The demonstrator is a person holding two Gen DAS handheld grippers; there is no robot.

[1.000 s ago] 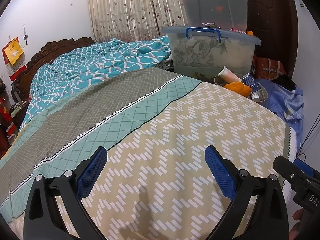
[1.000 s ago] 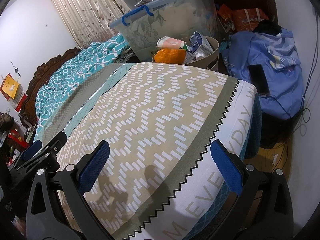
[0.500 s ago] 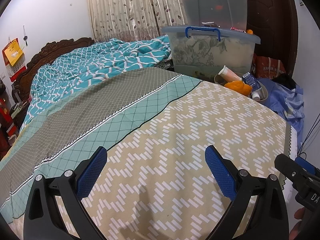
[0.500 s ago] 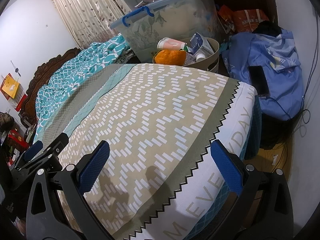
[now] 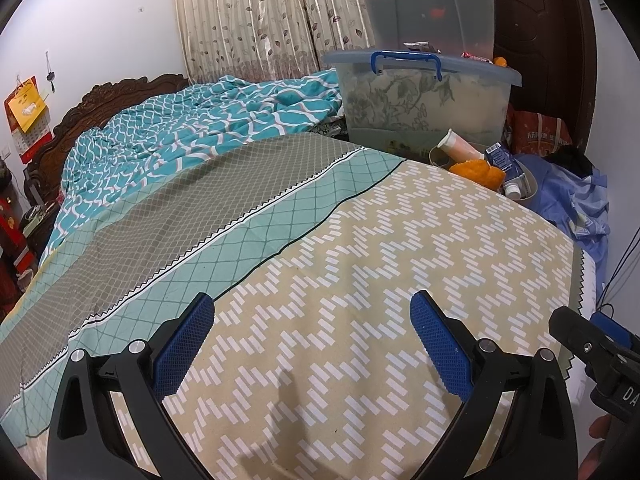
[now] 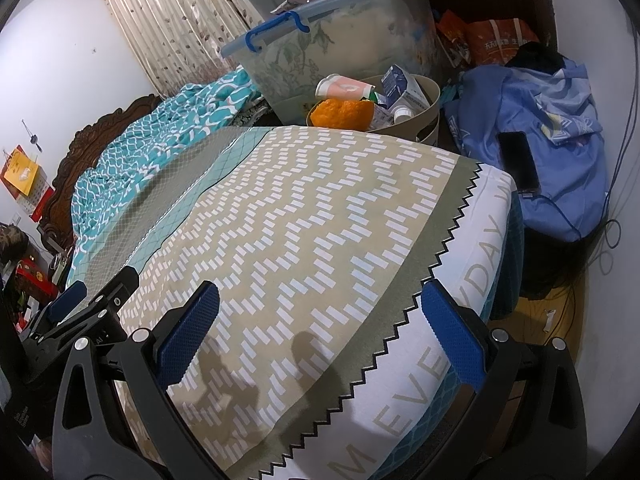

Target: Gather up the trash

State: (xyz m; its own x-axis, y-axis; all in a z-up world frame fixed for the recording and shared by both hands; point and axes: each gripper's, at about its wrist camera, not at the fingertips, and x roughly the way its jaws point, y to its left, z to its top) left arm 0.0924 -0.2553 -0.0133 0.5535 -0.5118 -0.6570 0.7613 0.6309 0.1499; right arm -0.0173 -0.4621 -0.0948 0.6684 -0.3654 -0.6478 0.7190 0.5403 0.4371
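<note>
The trash sits heaped in a beige bin (image 6: 424,110) at the far end of the bed: an orange peel (image 6: 340,114), a paper cup (image 6: 344,87) lying on its side, a blue-and-white carton (image 6: 402,88) and a small white bottle (image 6: 402,113), all inside or resting on the rim. Compared with a second ago almost nothing has changed; both views have only drifted slightly, and the bin and its contents lie as they did. The bedspread (image 5: 360,264) between the grippers and the bin shows no loose litter, so the collecting looks finished, or at a pause. The left gripper (image 5: 312,344) hovers low over the patterned cover with its blue pads (image 5: 182,344) spread wide and nothing between them; the right gripper (image 6: 320,338) hangs beside it near the bed's corner, equally wide and empty. Behind the bin stands a clear storage box (image 6: 340,40) with a blue handle, and to its right a blue garment (image 6: 540,140) carrying a dark phone (image 6: 518,164).
</note>
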